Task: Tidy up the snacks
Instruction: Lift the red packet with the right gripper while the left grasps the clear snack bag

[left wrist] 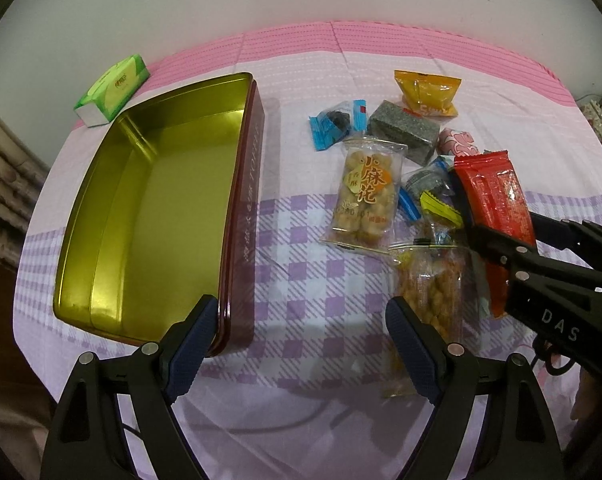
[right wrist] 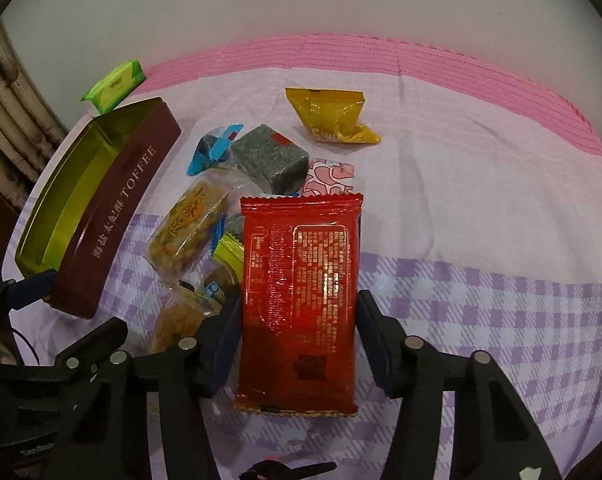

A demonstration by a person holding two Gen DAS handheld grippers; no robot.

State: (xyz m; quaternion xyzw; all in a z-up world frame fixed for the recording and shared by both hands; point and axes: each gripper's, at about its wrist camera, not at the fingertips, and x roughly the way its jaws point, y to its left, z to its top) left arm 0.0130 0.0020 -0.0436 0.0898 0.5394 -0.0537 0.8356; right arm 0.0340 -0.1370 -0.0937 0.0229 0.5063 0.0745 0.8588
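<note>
Right wrist view showed the right gripper (right wrist: pixel 297 344) clamped on the red packet (right wrist: pixel 301 288) at mid-frame; lift squarely toward the tin (right wrist: pixel 113 216), left gripper (left wrist: pixel 301 344) open.

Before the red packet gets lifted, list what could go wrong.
1. The red packet sits between the right gripper jaws, gripped only by its soft edges; it may buckle and slip.
2. It overlaps the yellow-green wrapper, which may get dragged along.
3. The left gripper hangs open by the tin, crowding the drop.
</note>
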